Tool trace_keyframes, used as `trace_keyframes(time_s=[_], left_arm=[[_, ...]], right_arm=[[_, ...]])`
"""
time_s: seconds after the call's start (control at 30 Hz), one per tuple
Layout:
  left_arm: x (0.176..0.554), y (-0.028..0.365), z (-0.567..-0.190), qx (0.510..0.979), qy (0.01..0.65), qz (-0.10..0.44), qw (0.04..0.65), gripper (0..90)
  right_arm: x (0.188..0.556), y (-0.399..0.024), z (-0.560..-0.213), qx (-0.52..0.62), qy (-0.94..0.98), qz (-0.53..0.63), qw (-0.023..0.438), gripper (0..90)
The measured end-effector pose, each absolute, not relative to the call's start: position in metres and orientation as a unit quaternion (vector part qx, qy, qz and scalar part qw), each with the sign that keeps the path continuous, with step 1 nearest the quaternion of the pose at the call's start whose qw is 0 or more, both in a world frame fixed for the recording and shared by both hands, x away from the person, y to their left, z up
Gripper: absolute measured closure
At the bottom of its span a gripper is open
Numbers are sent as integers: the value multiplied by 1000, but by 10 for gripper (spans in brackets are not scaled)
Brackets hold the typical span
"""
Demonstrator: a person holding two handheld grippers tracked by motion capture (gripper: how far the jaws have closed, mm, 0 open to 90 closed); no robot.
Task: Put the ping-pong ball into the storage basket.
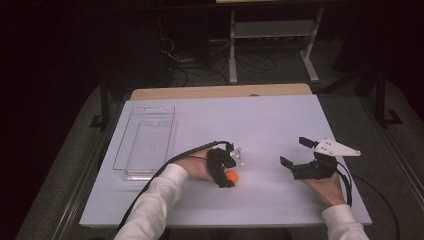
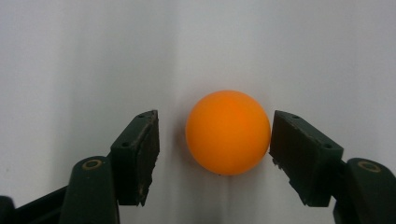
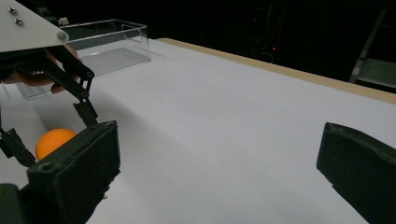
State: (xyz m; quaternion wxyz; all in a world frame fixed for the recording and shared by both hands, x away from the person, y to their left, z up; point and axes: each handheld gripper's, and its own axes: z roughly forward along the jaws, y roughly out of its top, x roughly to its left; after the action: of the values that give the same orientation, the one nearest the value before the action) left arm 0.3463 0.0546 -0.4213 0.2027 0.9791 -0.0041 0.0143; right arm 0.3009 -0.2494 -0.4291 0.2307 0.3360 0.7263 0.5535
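Two claws are at the table (image 1: 280, 120), one in each of my hands. My left claw (image 2: 215, 154) points down at an orange ball (image 2: 228, 132) that sits on the white surface, and the ball lies between its two pads. In the left gripper view the pad on the right of the ball looks to be touching its side or within a hair of it, while the pad on the left stands off with a clear strip of table between it and the ball. So this claw is not clenched on the ball; it brackets it without pressing from both sides.

From the high view the ball (image 1: 232, 176) lies near the front middle of the table, just beside my left hand (image 1: 197, 167), with the left claw (image 1: 226, 172) over it. A clear plastic tray (image 1: 145, 145) stands at the left part of the table, well apart from the ball.

My right claw (image 1: 296, 156) hovers at the right part of the table, spread wide and grasping nothing. In the right gripper view its pads stand far apart over bare white surface, and the ball (image 3: 53, 141) shows beyond the left one.
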Motion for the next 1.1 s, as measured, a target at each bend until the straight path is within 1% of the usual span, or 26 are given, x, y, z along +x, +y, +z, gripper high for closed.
trace_keyframes(time_s=[0.53, 1.1], left_arm=[[349, 55, -422, 978, -4, -8, 208, 497], [349, 60, -415, 979, -1, -1, 205, 505]], right_arm=[[301, -249, -429, 334, 727, 553, 232, 0], [301, -249, -429, 335, 727, 553, 231, 0]])
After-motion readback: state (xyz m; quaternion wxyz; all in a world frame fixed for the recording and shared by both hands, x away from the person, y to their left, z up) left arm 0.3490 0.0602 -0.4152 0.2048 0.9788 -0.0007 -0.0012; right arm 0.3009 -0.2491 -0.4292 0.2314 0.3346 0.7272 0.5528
